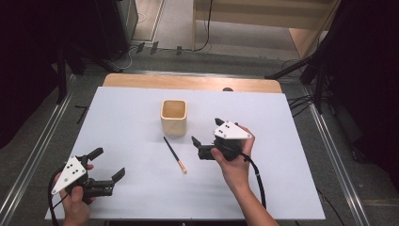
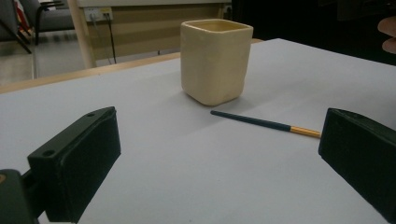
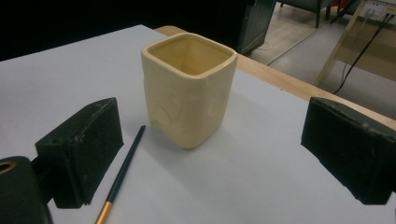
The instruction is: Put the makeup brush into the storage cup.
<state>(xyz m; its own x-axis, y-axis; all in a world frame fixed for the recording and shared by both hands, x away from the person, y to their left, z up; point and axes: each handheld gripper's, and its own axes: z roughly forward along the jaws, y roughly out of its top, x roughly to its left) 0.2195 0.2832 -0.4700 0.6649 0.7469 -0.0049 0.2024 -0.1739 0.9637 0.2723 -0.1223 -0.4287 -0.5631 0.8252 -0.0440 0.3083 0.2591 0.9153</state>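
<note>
A cream square cup [image 1: 173,117] stands upright and empty near the middle of the white table [image 1: 127,108]. Just in front of it lies a thin dark stick with an orange-tan end [image 1: 175,154], flat on the sheet. My right gripper [image 1: 206,131] is open to the right of the cup, with nothing between its jaws. In the right gripper view the cup [image 3: 187,93] stands ahead between the jaws of the right gripper [image 3: 212,144], and the stick [image 3: 121,175] lies by the left jaw. My left gripper [image 1: 110,162] is open at the near left corner. Past that left gripper [image 2: 215,158] I see the cup [image 2: 215,60] and the stick [image 2: 261,122].
The table's far edge is bare wood [image 1: 188,82]. Metal rails [image 1: 40,155] run along the floor on both sides. Dark stands and cables sit beyond the far corners. A fingertip of the other hand [image 2: 387,35] shows at the right edge of the left gripper view.
</note>
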